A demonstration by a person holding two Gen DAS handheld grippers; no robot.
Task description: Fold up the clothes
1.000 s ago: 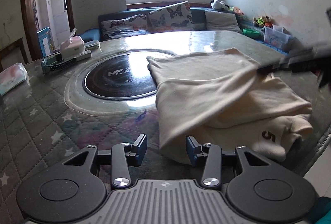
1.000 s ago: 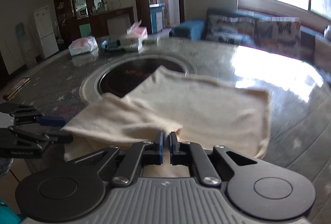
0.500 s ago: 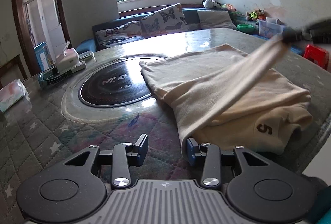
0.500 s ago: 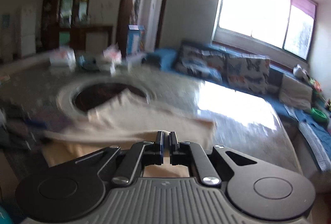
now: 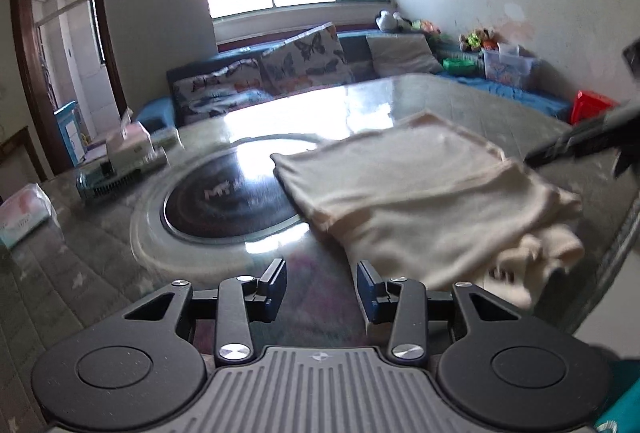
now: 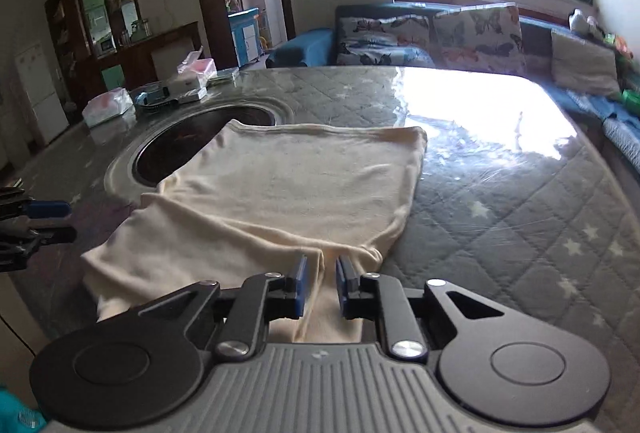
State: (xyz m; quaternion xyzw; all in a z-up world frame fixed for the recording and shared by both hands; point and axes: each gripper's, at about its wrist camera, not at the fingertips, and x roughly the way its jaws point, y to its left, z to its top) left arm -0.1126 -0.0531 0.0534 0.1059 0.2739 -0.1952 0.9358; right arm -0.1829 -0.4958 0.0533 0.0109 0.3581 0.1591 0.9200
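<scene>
Right wrist view: right gripper [image 6: 320, 287], clamped on the cream garment [image 6: 296, 189] a second ago, is now opening with cloth between its jaws, laying the fold on the table [image 6: 500, 201]; left gripper [image 5: 321, 283] stands spread, empty.

Left view motion-blurred; cream garment [image 5: 432, 193] print unreadable.
</scene>
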